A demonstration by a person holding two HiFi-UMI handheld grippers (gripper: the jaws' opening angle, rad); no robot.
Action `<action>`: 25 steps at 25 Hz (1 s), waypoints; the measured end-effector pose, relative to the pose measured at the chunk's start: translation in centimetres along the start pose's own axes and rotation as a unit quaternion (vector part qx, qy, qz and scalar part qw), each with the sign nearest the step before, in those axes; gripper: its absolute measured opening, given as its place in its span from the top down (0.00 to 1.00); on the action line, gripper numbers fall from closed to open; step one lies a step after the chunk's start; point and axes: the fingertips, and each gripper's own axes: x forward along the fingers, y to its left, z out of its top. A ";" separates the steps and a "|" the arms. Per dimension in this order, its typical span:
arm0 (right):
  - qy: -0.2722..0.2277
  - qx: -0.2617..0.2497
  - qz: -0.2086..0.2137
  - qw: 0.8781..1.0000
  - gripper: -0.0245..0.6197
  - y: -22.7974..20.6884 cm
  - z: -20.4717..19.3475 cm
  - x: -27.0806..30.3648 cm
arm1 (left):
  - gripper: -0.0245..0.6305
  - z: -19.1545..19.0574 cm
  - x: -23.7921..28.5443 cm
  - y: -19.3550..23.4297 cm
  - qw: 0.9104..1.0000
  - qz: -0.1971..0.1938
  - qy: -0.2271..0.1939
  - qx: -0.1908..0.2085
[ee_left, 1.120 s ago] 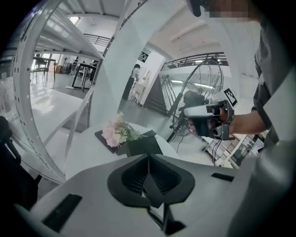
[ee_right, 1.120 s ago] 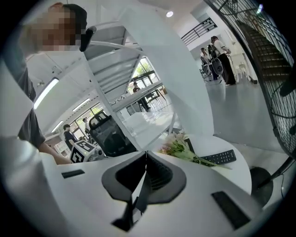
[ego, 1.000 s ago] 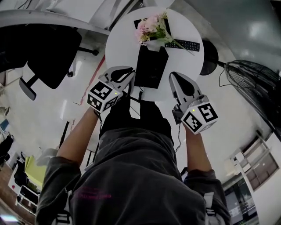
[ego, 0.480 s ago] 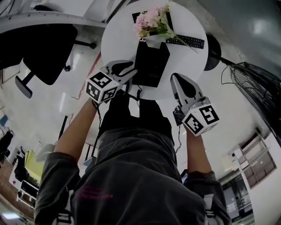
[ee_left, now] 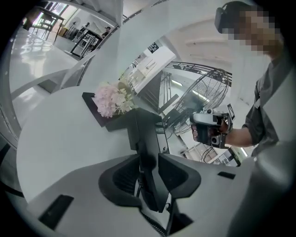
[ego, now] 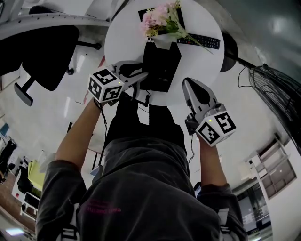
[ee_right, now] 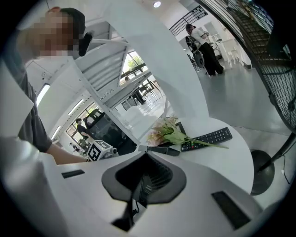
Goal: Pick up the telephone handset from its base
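Note:
A black telephone (ego: pixel 162 66) lies in the middle of a round white table (ego: pixel 127 33), with its handset (ee_left: pixel 145 139) along its left side. My left gripper (ego: pixel 139 78) is at that left side. In the left gripper view its jaws (ee_left: pixel 149 159) are opening and stand either side of the handset, and a gap shows at the pads. My right gripper (ego: pixel 187 84) hovers by the table's front right edge, clear of the telephone. Its jaws (ee_right: pixel 146 156) are shut with nothing in them.
Pink flowers (ego: pixel 160 21) lie on a dark mat (ego: pixel 146 13) behind the telephone, and a black remote (ego: pixel 198 41) is to their right. A black office chair (ego: pixel 51 52) stands left of the table, a floor fan (ego: pixel 277 94) to the right. The phone's cord (ego: pixel 149 101) hangs off the front edge.
My left gripper has sunk toward the telephone's left side, rolled, and its jaws have spread apart. The right gripper has dropped slightly and stays shut.

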 end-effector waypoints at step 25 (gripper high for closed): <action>0.001 -0.003 -0.001 1.000 0.93 1.5 -0.6 -0.6 | 0.84 0.2 -0.8 -1.7 0.998 -0.051 -0.032 -0.021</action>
